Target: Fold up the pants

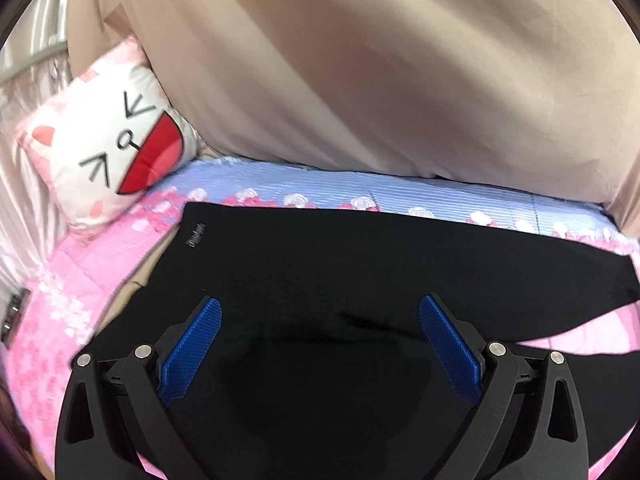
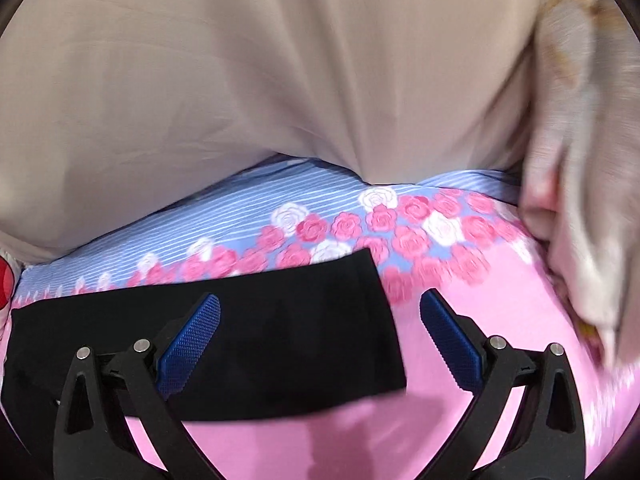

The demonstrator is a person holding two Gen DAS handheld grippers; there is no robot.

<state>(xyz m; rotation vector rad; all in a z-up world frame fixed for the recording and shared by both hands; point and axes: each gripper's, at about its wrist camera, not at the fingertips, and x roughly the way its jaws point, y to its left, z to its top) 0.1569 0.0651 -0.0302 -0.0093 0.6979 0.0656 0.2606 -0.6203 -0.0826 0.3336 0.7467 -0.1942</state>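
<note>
Black pants (image 1: pixel 360 264) lie lengthwise across the bed (image 2: pixel 460 340), beneath both wide-apart, empty claws: left claw (image 1: pixel 320 340), right claw (image 2: pixel 320 336) over their end.

Light: bright, soft, even indoor.
Shadows: faint gripper shadow on the pink sheet (image 2: pixel 460 432) — right wrist view.
Blur: motion smear on the beige cloth (image 2: pixel 240 80), worst at the edges.
Distortion: strong fisheye curve, dark corners.
Detail: black pants (image 1: pixel 360 272) — nearly featureless.
</note>
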